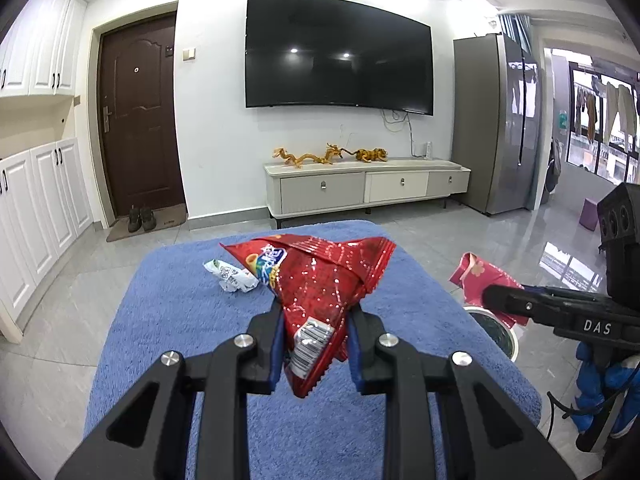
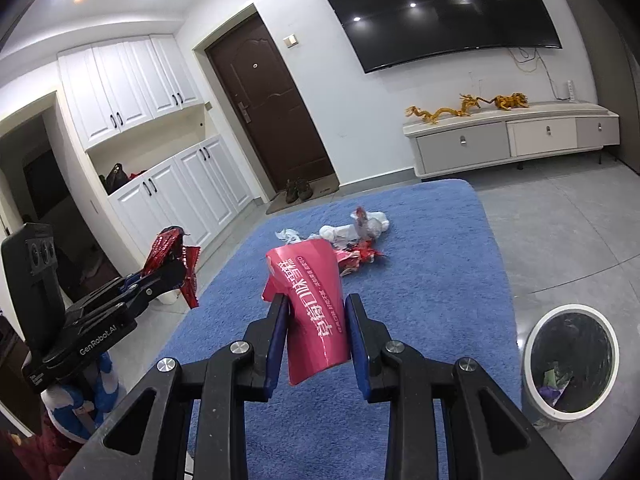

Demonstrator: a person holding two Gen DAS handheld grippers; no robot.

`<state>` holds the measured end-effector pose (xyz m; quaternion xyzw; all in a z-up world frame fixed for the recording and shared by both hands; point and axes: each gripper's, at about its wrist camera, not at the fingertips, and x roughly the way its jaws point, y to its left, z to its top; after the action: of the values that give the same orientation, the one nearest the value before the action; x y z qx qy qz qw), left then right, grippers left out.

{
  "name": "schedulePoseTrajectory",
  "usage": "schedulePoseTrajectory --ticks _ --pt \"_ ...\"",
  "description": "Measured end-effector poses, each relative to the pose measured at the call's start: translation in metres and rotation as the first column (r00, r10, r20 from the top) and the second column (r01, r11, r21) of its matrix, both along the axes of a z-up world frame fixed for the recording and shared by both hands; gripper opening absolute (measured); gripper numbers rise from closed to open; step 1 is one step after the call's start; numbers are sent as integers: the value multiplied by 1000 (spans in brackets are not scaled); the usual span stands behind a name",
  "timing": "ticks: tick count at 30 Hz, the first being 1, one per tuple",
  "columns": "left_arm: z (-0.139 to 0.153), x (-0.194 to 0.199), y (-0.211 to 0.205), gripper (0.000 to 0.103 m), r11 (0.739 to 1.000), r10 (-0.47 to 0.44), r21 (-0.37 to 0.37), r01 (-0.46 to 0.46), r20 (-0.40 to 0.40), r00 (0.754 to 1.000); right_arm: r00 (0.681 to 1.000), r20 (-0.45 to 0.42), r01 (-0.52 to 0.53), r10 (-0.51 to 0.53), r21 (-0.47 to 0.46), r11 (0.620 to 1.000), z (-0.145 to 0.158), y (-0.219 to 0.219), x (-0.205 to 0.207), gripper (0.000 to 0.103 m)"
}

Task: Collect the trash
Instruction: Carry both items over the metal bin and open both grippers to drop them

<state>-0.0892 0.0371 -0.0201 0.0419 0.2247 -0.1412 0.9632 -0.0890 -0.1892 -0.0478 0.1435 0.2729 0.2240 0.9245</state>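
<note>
Red and shiny, a crumpled snack bag is clenched in the left tongs above the near part of a blue-carpeted surface. The right tongs grip a pink paper cup, with a white bin on the floor just off the surface's right edge. More wrappers lie toward the far edge.

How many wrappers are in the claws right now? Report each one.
2: a red snack bag pinched in the left claw, and a pink wrapper pinched in the right claw. Nothing else shows between them.
</note>
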Motion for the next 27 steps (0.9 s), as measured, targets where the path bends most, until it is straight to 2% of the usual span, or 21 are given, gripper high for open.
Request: schedulePoseTrajectory --ticks 9,17,23,27 --pt "-4 4 -23 24 998 -39 54 38 1 999 996 -5 86 -86 23 996 -6 -35 -2 27" --pt "-17 26 -65 24 987 -126 87 133 -74 989 986 -43 164 -161 81 983 -24 -76 -2 28" --pt "-33 49 -115 24 966 -218 104 236 -158 963 961 -111 267 -254 133 954 -50 -120 -1 28" --pt "-42 70 -163 24 940 -306 86 330 -219 927 925 -146 369 -351 129 920 -62 -157 -4 28"
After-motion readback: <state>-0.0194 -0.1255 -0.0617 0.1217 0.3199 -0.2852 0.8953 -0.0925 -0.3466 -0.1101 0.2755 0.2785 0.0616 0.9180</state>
